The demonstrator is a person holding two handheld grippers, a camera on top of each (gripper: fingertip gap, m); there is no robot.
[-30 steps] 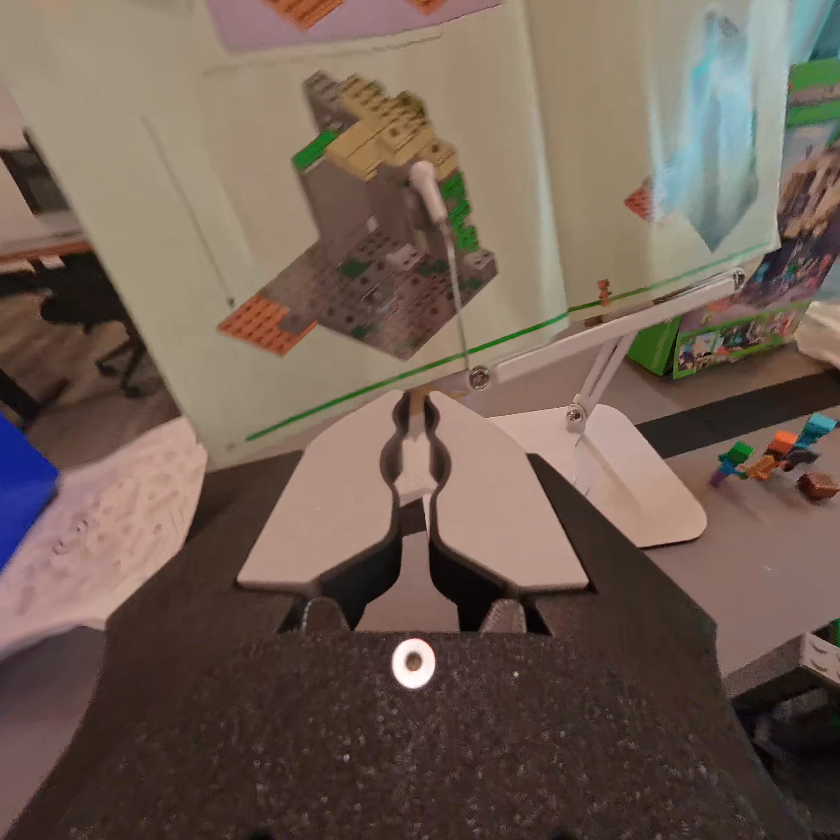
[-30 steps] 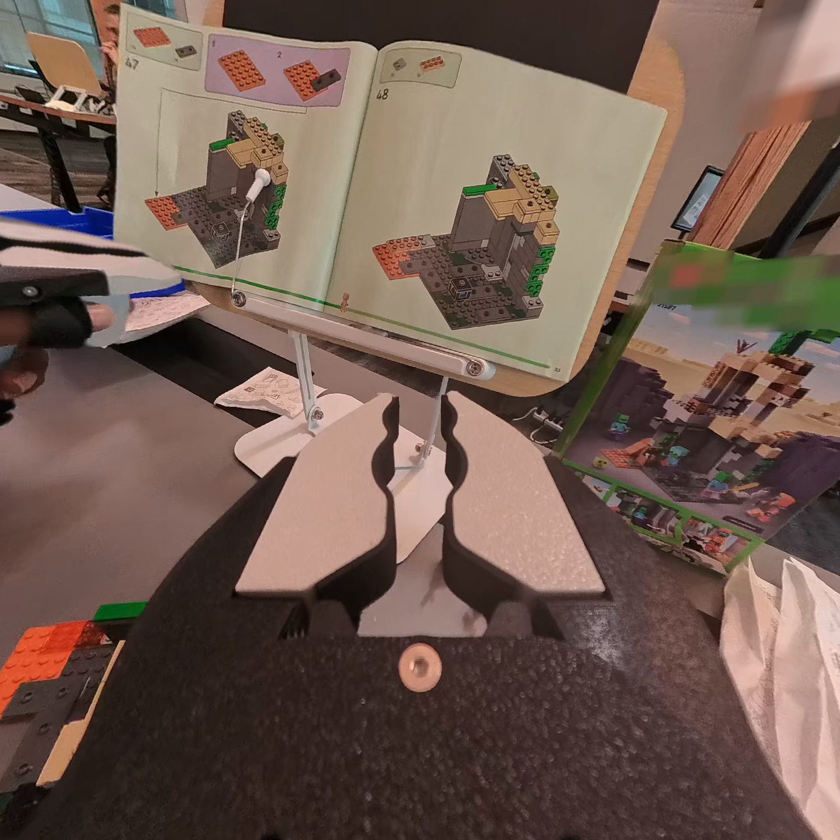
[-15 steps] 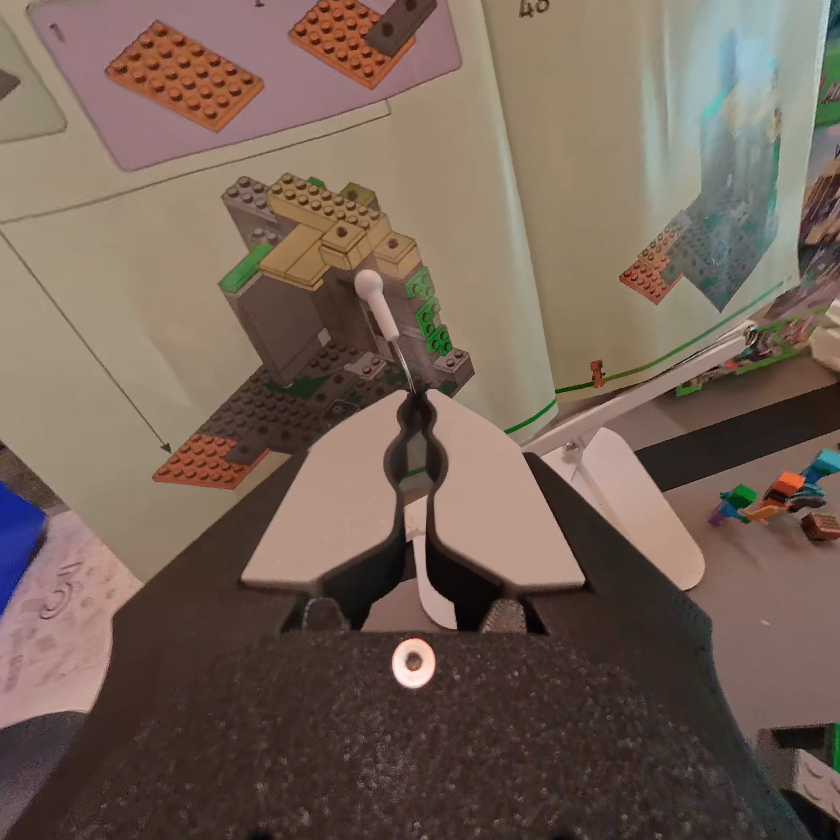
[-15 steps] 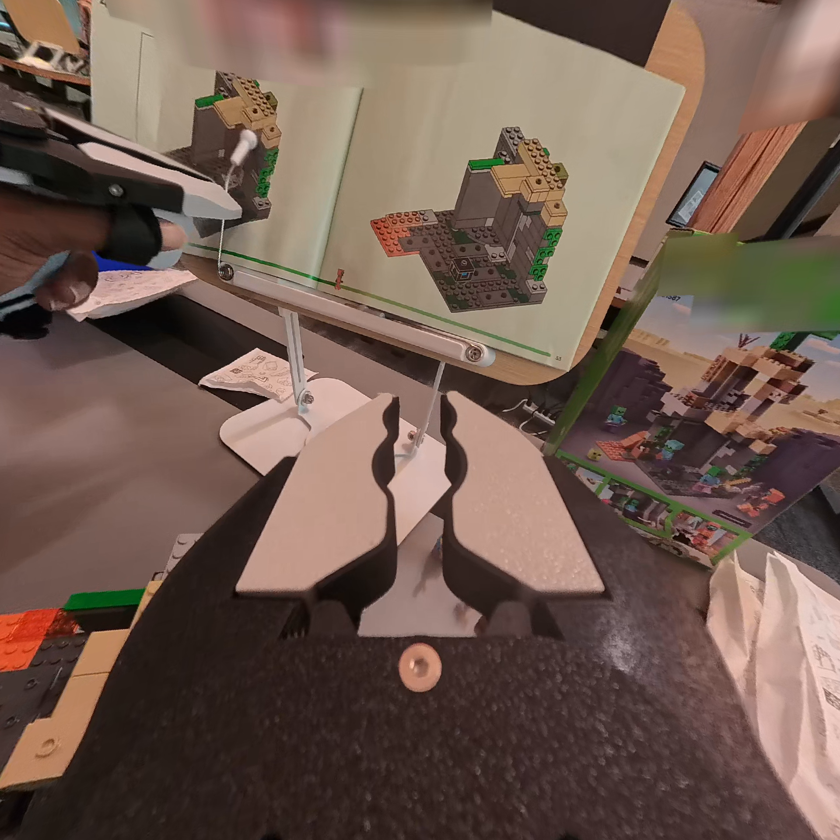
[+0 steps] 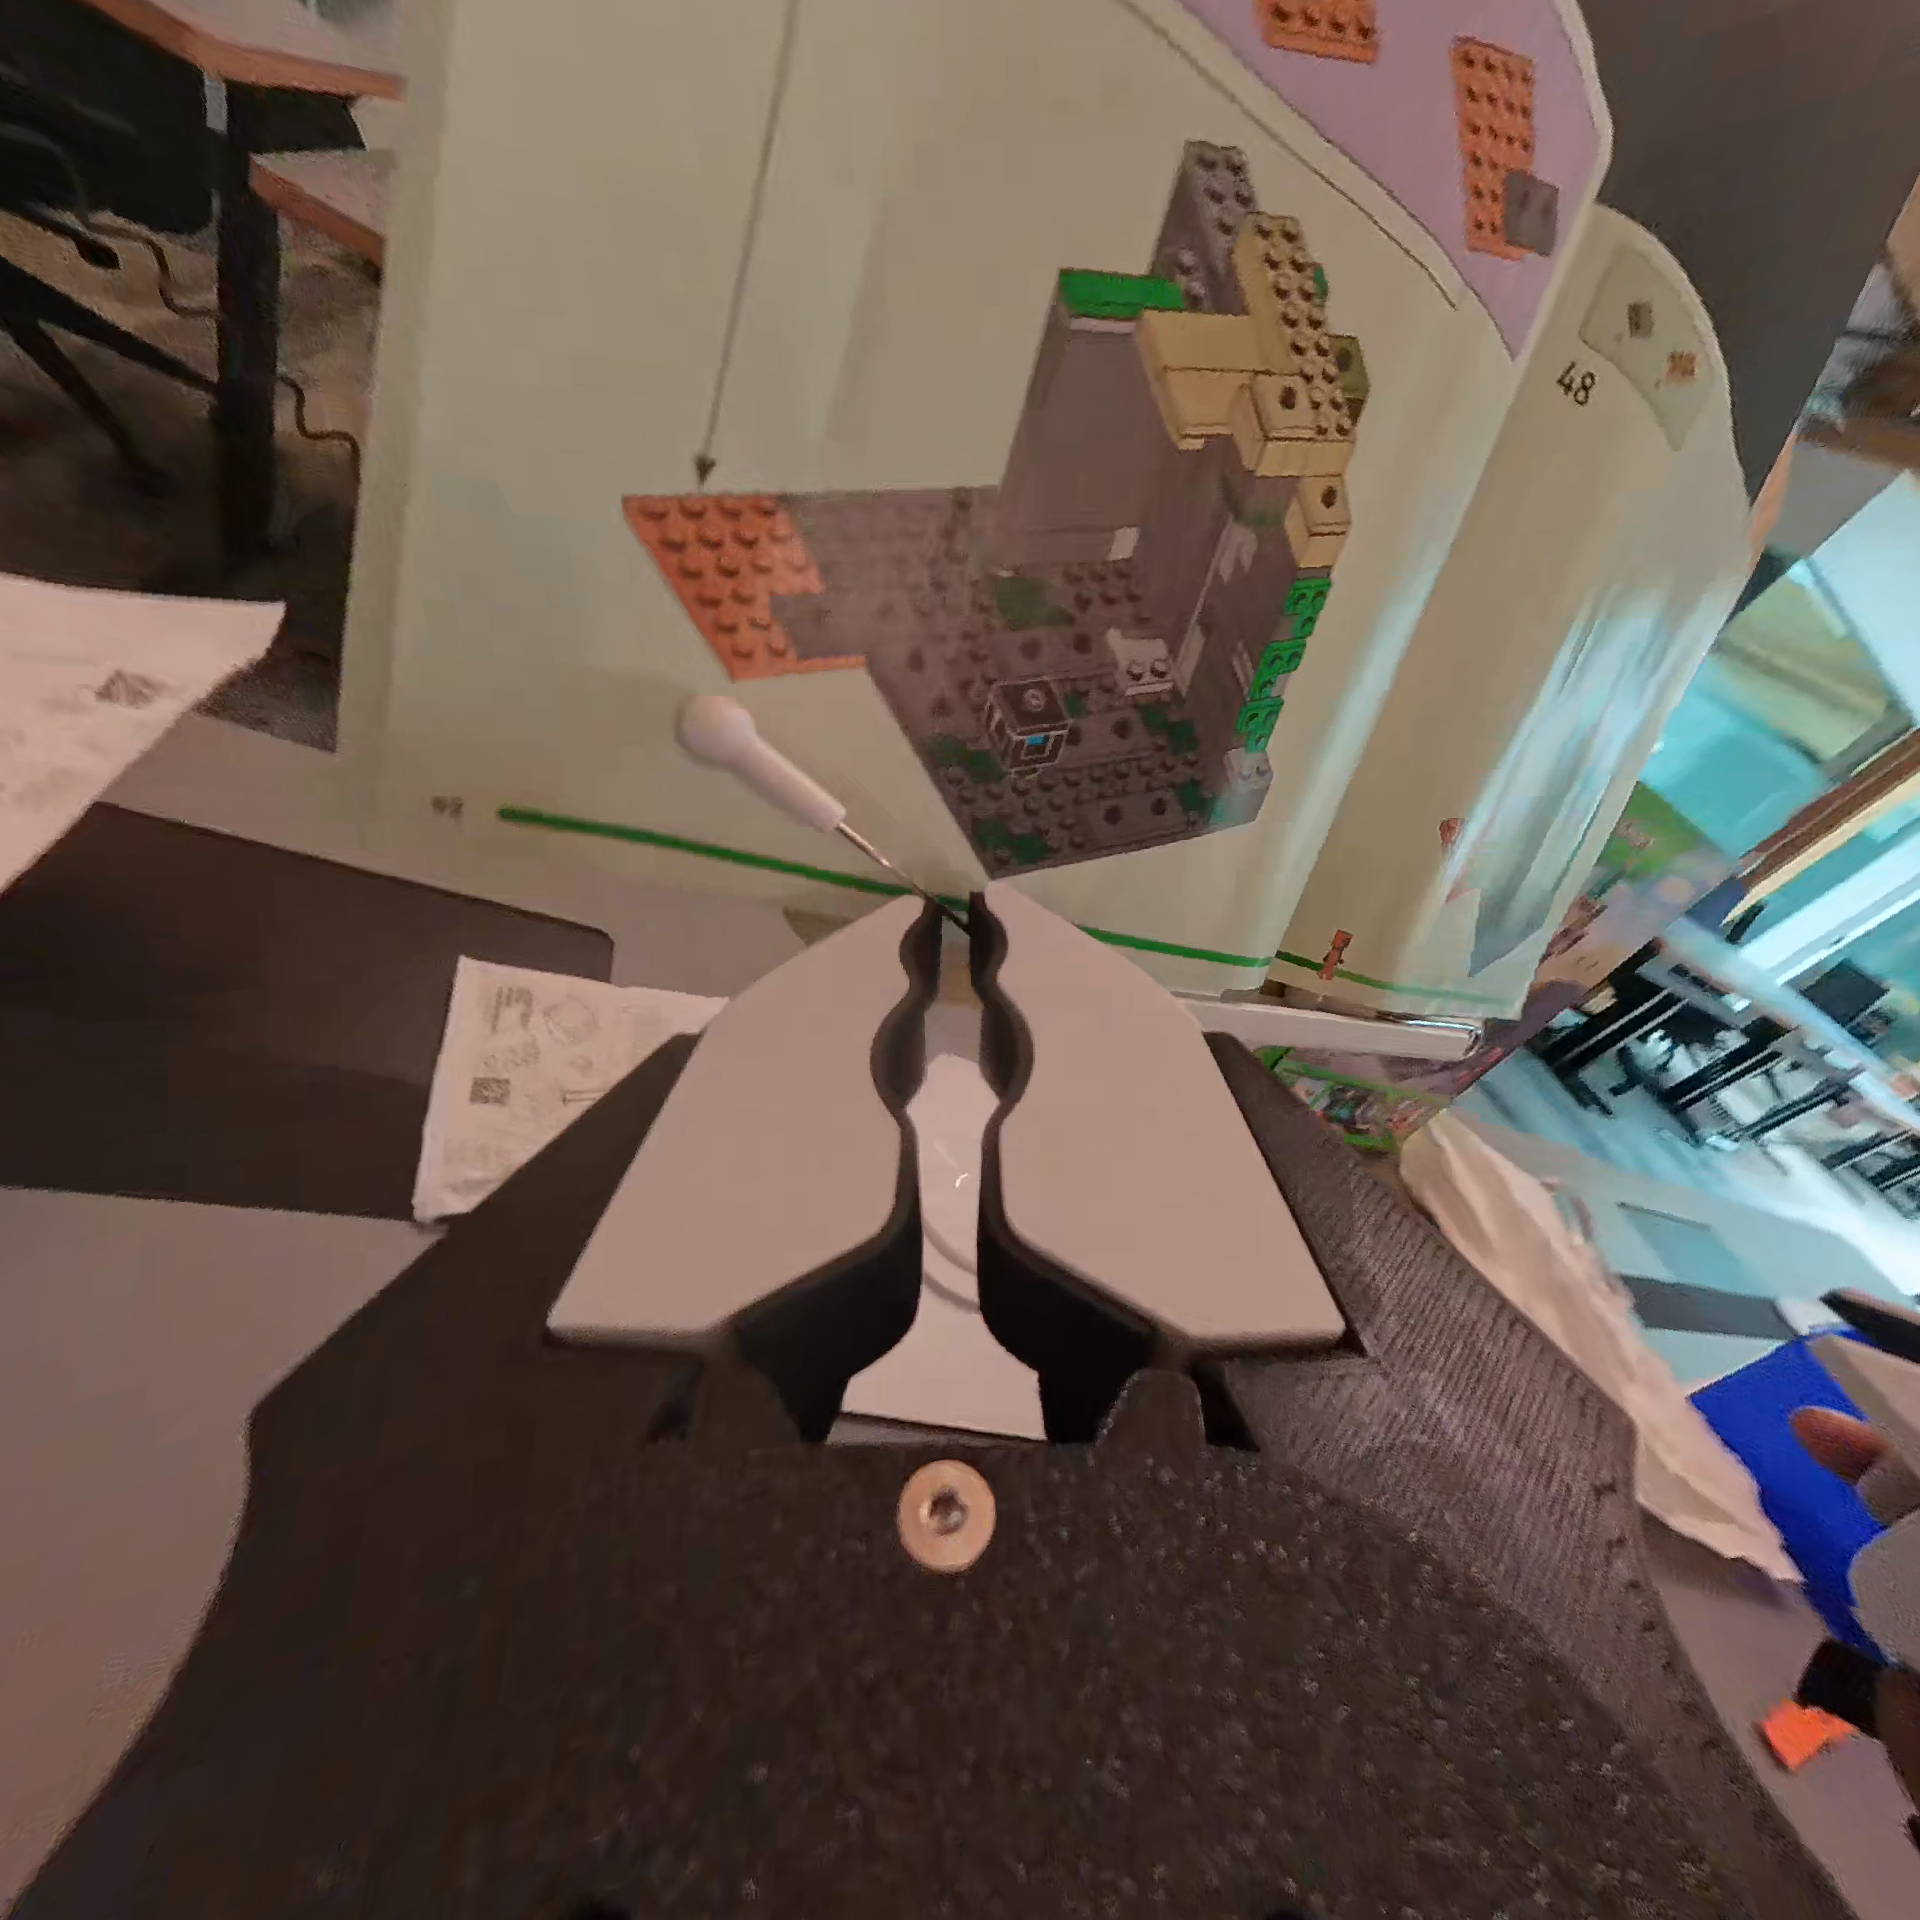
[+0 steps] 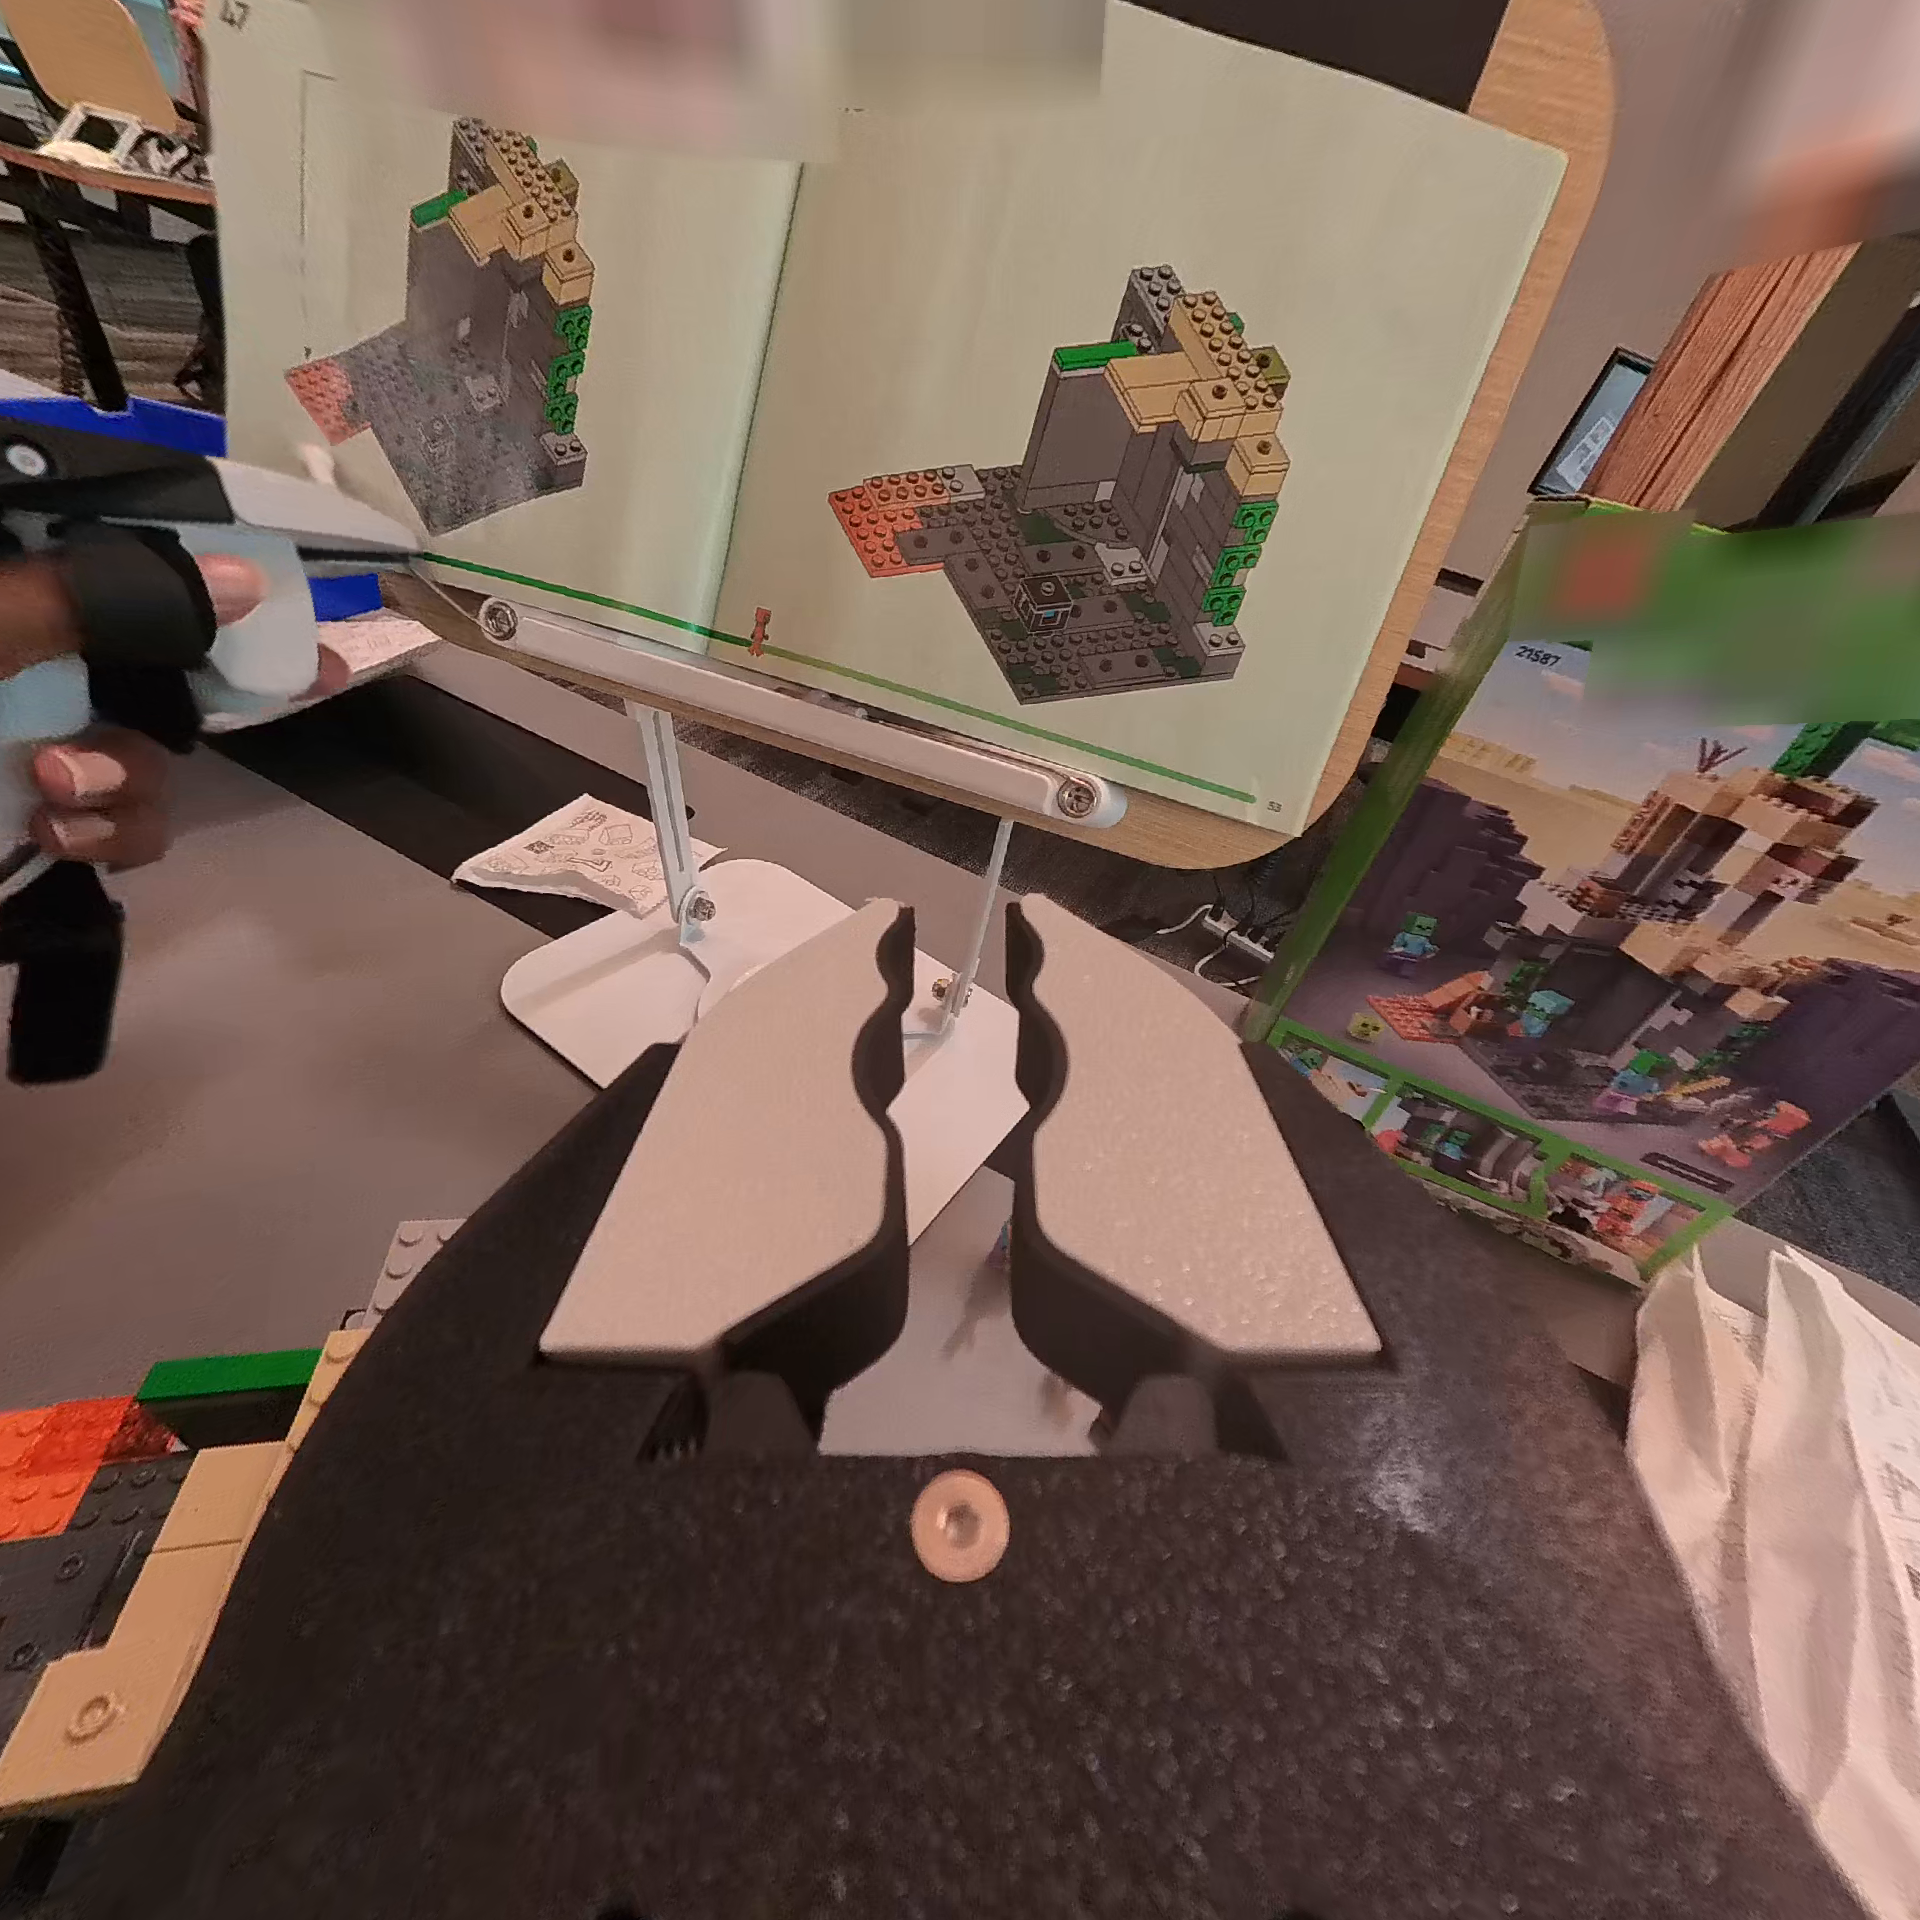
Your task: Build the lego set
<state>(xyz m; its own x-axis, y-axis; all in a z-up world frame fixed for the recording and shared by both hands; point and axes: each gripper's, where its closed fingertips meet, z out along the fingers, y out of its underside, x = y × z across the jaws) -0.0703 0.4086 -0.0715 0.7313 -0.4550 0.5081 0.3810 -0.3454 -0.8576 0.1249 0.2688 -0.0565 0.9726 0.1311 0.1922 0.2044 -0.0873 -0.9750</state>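
The open instruction booklet (image 6: pixel 1039 312) stands on a white book stand (image 6: pixel 810 717). My left gripper (image 5: pixel 956 914) is shut on the stand's thin page-holder wire, whose white tip (image 5: pixel 727 732) points up and left, low on the left page (image 5: pixel 935 416). That gripper also shows at the left of the right wrist view (image 6: pixel 312 514), held by a hand at the page's bottom edge. My right gripper (image 6: pixel 961 920) is open and empty, above the stand's base (image 6: pixel 623 987). A partial Lego build (image 6: pixel 94 1507) of orange, dark grey and tan plates lies at the lower left.
The Lego set box (image 6: pixel 1610 987) stands to the right of the stand. A white plastic bag (image 6: pixel 1787 1507) lies at the right edge. A printed paper sheet (image 6: pixel 582 852) lies behind the stand's base. A blue bin (image 5: pixel 1766 1455) shows at the right of the left wrist view.
My left gripper has swung the page-holder wire from upright over the left page's picture down to the left. The left page now bows forward. The right gripper has stayed open.
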